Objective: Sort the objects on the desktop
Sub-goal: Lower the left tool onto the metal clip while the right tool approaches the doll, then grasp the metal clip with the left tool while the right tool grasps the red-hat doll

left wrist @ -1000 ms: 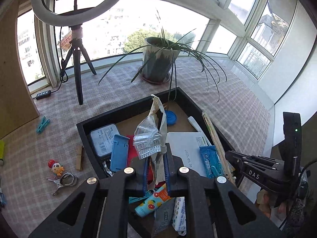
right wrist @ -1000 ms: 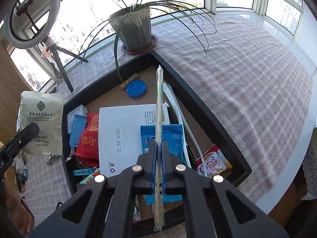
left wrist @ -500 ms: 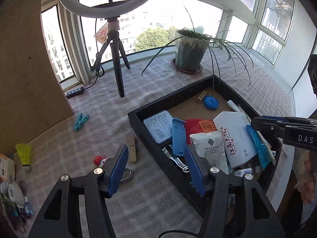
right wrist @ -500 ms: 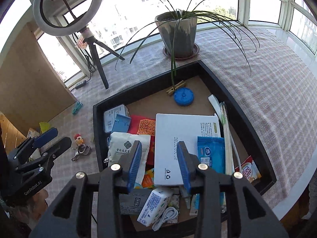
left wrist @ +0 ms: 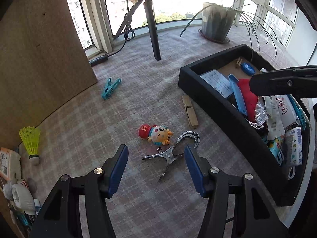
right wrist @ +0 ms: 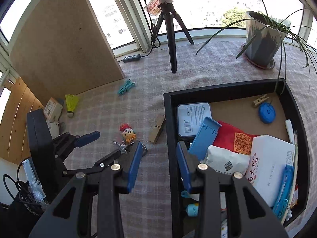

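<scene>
My left gripper [left wrist: 156, 164] is open and empty, low over the checked cloth, with a metal clip [left wrist: 172, 154] between its fingertips and a small cartoon doll keychain [left wrist: 156, 133] just beyond. My right gripper [right wrist: 158, 164] is open and empty, straddling the left wall of the black tray [right wrist: 169, 123]. The tray [left wrist: 210, 95] holds a white pouch [right wrist: 225, 161], a white box [right wrist: 271, 162], a blue holder [right wrist: 204, 136], a red packet [right wrist: 235, 136] and a tin [right wrist: 193, 117]. The left gripper also shows in the right wrist view [right wrist: 103, 144].
On the cloth lie a wooden clothespin [left wrist: 190, 114], a teal clip [left wrist: 110, 88], a yellow shuttlecock [left wrist: 30, 140] and small items at the left edge. A tripod [left wrist: 152, 25], a potted plant [left wrist: 216, 22], a power strip [left wrist: 99, 59] and a wooden board [left wrist: 39, 49] stand behind.
Both grippers opened and let go of the pouch and the stick into the tray. Both then swung left; the left one came down over the metal clip.
</scene>
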`<state>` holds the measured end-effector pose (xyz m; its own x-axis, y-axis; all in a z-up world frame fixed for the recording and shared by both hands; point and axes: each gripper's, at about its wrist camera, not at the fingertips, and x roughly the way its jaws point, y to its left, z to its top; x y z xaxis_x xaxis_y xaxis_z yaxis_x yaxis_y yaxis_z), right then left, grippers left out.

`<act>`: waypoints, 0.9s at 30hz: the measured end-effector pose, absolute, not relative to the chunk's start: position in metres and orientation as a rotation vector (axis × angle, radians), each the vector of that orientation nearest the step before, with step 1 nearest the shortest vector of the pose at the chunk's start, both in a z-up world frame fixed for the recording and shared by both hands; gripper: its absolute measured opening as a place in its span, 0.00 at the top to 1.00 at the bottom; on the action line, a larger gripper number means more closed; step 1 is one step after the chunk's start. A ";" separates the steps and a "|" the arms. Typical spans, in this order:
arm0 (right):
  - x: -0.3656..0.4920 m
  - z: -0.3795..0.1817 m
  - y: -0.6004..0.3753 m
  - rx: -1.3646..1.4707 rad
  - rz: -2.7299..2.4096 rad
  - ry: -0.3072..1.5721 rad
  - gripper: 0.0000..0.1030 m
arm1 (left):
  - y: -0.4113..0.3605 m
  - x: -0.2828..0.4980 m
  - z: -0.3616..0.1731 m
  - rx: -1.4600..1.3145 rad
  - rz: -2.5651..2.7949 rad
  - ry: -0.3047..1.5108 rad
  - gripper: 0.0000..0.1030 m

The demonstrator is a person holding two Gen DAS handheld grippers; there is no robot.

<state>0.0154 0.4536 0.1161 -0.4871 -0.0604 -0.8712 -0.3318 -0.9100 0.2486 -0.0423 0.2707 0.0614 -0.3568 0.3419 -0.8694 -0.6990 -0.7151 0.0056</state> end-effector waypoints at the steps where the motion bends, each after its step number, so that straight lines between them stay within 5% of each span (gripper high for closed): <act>1: 0.009 0.112 0.452 -1.514 2.512 0.599 0.65 | 0.270 -0.044 0.060 -1.229 2.093 0.494 0.45; 20: -0.053 0.063 0.453 -1.660 2.394 0.791 0.69 | 0.282 -0.042 0.031 -1.223 1.908 0.447 0.44; 27: -0.061 0.055 0.441 -1.702 2.408 0.763 0.69 | 0.281 -0.021 0.019 -1.216 1.902 0.515 0.63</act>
